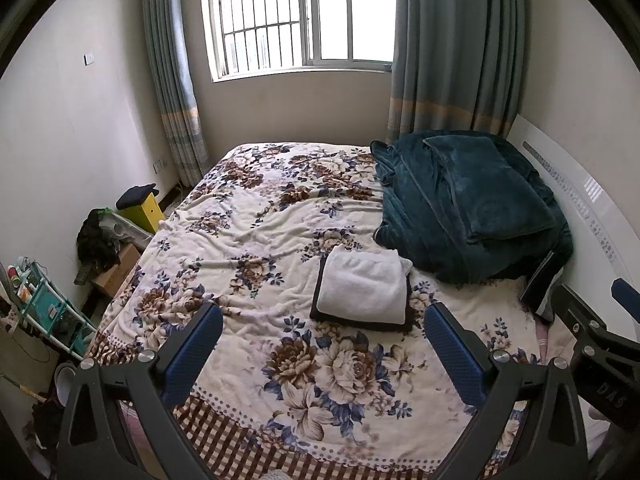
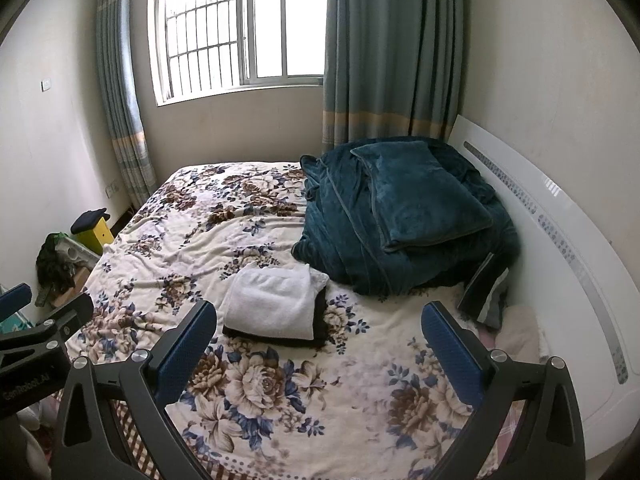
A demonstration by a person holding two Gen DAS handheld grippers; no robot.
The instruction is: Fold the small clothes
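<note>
Both the left gripper (image 1: 322, 338) and the right gripper (image 2: 318, 336) hang with jaws spread wide, holding and touching nothing above the floral bedspread (image 1: 248, 240). A folded white garment (image 1: 362, 286) lies on a folded black one (image 1: 360, 325) mid-frame, beside a heaped teal blanket (image 1: 460, 208) at right. Curtains (image 1: 448, 48) flank a barred window (image 1: 296, 16); a cardboard box (image 1: 118, 270) sits at left, contents unclear.

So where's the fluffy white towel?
The white towel lies folded on a dark folded cloth, on the flowery bedspread. In both wrist views it sits mid-bed, just in front of the teal blanket pile.
</note>
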